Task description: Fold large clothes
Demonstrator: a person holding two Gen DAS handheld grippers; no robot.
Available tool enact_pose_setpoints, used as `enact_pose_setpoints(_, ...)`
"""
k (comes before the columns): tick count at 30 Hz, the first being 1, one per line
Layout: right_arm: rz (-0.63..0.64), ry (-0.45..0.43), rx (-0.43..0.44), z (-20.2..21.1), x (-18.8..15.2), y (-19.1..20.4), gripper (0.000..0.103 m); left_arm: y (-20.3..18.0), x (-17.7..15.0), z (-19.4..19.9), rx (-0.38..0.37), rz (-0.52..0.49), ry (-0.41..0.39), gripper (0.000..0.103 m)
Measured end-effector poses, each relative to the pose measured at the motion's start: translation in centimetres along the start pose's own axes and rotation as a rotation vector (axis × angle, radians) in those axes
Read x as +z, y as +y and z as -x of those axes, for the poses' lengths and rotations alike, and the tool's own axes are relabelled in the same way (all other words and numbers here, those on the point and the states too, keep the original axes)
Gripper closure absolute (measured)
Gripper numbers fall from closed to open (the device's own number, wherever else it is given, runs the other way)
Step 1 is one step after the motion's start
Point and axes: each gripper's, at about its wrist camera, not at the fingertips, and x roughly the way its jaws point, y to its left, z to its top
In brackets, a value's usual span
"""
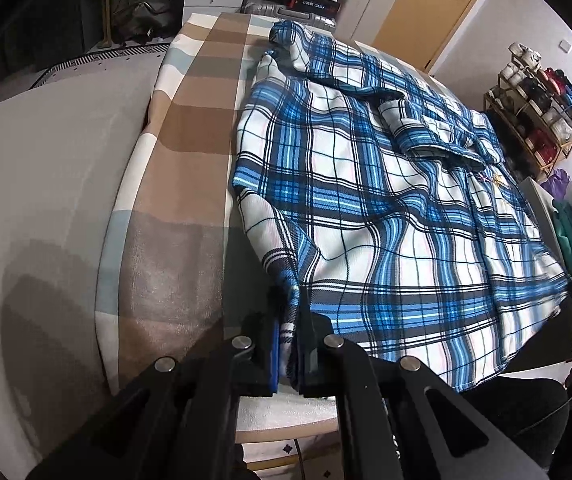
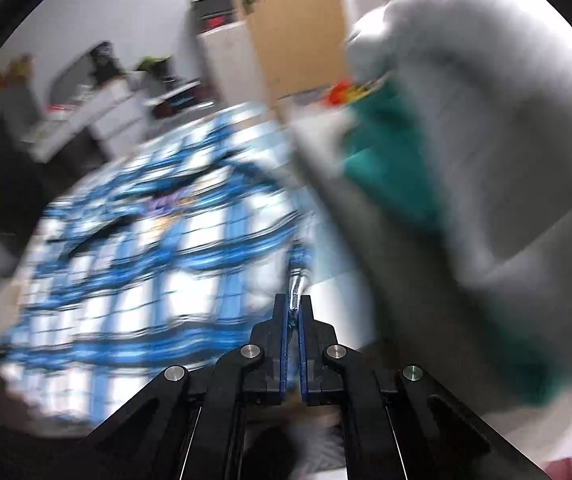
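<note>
Plaid shirt (image 1: 366,200) hem pinched by both down-tilted grippers, left gripper (image 1: 292,320) and right gripper (image 2: 294,308).

A large blue, white and black plaid shirt (image 1: 366,184) lies spread across the surface, rumpled rather than flat. In the left wrist view its collar sits toward 1 o'clock, with a sleeve folded over the body toward 12 o'clock. The hem runs along the near side; its corner at 6 o'clock is lifted and bunched. In the blurred right wrist view, a hem edge (image 2: 298,280) likewise rises.
</note>
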Motion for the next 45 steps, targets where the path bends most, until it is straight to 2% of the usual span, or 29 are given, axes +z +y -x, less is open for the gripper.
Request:
enact_pose_setpoints(1,0.008,0.003,-0.040,-0.2,0.0,0.0,0.100,0.0,-0.1,-0.1,0.001,-0.002,0.004,0.102)
enact_pose_setpoints(5,0.033,0.047,-0.084,-1.4,-0.5,-0.1,0.099,-0.2,-0.1,-0.2,0.000,-0.006,0.011,0.102)
enact_pose_setpoints(9,-0.004,0.076,-0.033,-1.9,-0.6,-0.2,0.095,-0.3,-0.2,-0.2,-0.002,-0.010,0.010,0.102)
enact_pose_setpoints(11,-0.037,0.113,0.028,-2.5,-0.5,-0.5,0.084,-0.2,-0.2,-0.3,-0.005,-0.006,0.012,0.102)
enact_pose_setpoints(13,-0.038,0.128,0.058,-3.1,-0.1,-0.1,0.048,-0.1,-0.1,-0.4,-0.009,0.000,0.017,0.102)
enact_pose_setpoints(16,-0.007,0.090,0.050,-3.1,0.1,0.2,0.041,-0.1,-0.2,-0.5,-0.010,0.000,0.024,0.102)
enact_pose_setpoints(20,0.043,0.169,0.013,-4.9,0.3,1.0,0.041,-0.3,-0.2,-0.6,-0.002,-0.007,0.028,0.102)
enact_pose_setpoints(21,0.045,0.181,0.002,-5.4,0.3,1.0,0.043,-0.3,-0.3,-0.6,-0.004,-0.006,0.029,0.102)
enact_pose_setpoints(24,0.088,0.191,-0.028,-5.5,0.1,1.4,0.043,-0.2,-0.2,-0.5,-0.011,-0.004,0.027,0.102)
enact_pose_setpoints(26,0.086,0.217,0.012,-5.6,-0.2,1.6,0.046,-0.2,-0.2,-0.5,-0.024,-0.007,0.027,0.102)
enact_pose_setpoints(29,0.080,0.230,0.032,-5.5,-0.7,1.2,0.073,-0.3,-0.3,-0.5,-0.027,-0.018,0.028,0.102)
enact_pose_setpoints(30,0.068,0.217,0.072,-5.1,-0.6,0.9,0.090,-0.4,-0.3,-0.5,-0.030,-0.020,0.029,0.102)
enact_pose_setpoints(31,0.054,0.212,0.105,-5.0,-0.5,0.7,0.098,-0.5,-0.3,-0.5,-0.030,-0.024,0.029,0.102)
enact_pose_setpoints(33,0.015,0.195,0.182,-4.4,-0.4,0.3,0.098,-0.6,-0.3,-0.6,-0.026,-0.028,0.030,0.102)
enact_pose_setpoints(35,0.011,0.192,0.190,-4.1,-0.5,0.1,0.096,-0.5,-0.3,-0.6,-0.025,-0.027,0.032,0.102)
enact_pose_setpoints(40,0.086,0.206,0.058,-4.7,-0.8,0.9,0.092,-0.5,-0.4,-0.6,-0.026,-0.023,0.034,0.102)
enact_pose_setpoints(41,0.097,0.207,0.036,-4.4,-0.9,0.9,0.088,-0.5,-0.4,-0.7,-0.026,-0.024,0.035,0.102)
enact_pose_setpoints(43,0.116,0.223,-0.003,-5.1,-0.7,1.0,0.064,-0.5,-0.4,-0.7,-0.026,-0.023,0.037,0.102)
enact_pose_setpoints(45,0.101,0.249,-0.008,-5.7,-0.7,0.8,0.058,-0.5,-0.4,-0.7,-0.030,-0.020,0.037,0.102)
